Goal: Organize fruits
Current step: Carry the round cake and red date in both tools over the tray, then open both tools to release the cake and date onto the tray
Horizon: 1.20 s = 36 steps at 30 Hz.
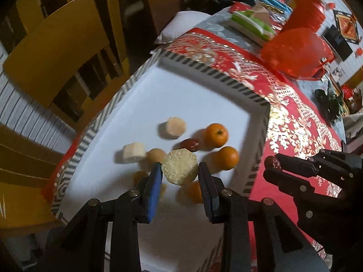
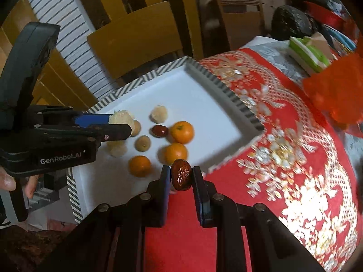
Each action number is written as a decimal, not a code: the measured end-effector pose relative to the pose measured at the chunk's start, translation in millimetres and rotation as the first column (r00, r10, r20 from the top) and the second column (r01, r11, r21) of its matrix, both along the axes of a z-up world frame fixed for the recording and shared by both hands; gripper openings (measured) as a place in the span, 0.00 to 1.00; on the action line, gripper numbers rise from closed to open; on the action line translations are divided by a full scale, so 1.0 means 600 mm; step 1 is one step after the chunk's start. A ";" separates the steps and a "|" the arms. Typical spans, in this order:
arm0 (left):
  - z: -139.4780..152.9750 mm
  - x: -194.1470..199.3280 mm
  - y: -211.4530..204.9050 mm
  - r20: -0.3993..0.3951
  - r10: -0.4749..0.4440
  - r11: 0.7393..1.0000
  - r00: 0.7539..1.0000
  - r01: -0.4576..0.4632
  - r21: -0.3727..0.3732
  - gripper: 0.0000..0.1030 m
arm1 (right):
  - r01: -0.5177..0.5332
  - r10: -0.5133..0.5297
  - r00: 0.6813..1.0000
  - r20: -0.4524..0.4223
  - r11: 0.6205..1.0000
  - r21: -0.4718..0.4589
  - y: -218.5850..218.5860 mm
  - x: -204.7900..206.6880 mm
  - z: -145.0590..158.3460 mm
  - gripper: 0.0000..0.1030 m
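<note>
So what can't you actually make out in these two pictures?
- Left wrist view: an orange on the tray, half hidden by the gripper finger.
- Right wrist view: pale chunk, partly covered by the left gripper.
- Both views: red bag blurred, contents unreadable.

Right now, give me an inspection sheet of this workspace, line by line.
Surface: red and gold patterned tablecloth carrying a white tray with a striped rim.
Job's things: three oranges, one red date and several pale pieces lie in the tray.
Clutter: green and white box, red plastic bag, dark bundle at the table's far end.
Grippers: left gripper has its jaws shut on a pale hexagonal piece; right gripper has its jaws shut on a dark red date.
Cables: nothing seen.
Surroundings: yellow wooden chairs beside the table.
</note>
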State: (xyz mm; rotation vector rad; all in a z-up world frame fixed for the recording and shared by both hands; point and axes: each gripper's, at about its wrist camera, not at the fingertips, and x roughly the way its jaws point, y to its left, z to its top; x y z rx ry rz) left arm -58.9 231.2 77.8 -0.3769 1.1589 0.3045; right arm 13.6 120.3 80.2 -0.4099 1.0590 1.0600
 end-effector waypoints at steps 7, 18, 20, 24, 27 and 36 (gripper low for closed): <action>-0.016 -0.022 0.024 -0.019 0.033 0.999 0.999 -0.033 -0.018 0.31 | -0.053 0.053 0.998 -0.016 0.999 -0.009 0.049 -0.005 -0.010 0.21; -0.036 -0.028 0.037 -0.038 0.043 0.998 0.998 -0.045 -0.036 0.31 | -0.105 0.104 0.994 -0.028 0.994 -0.038 0.110 -0.005 -0.033 0.21; -0.039 -0.029 0.038 -0.041 0.043 0.998 0.998 -0.044 -0.039 0.31 | -0.111 0.109 0.994 -0.030 0.993 -0.043 0.116 -0.004 -0.037 0.21; -0.042 -0.029 0.041 -0.042 0.043 0.998 0.998 -0.045 -0.044 0.31 | -0.118 0.116 0.993 -0.038 0.992 -0.052 0.127 -0.001 -0.045 0.21; -0.042 -0.029 0.042 -0.043 0.043 0.998 0.998 -0.045 -0.046 0.31 | -0.120 0.118 0.992 -0.043 0.991 -0.057 0.132 0.001 -0.050 0.21; -0.045 -0.027 0.043 -0.046 0.045 0.998 0.998 -0.047 -0.049 0.31 | -0.113 0.110 0.992 -0.057 0.992 -0.063 0.133 0.009 -0.060 0.21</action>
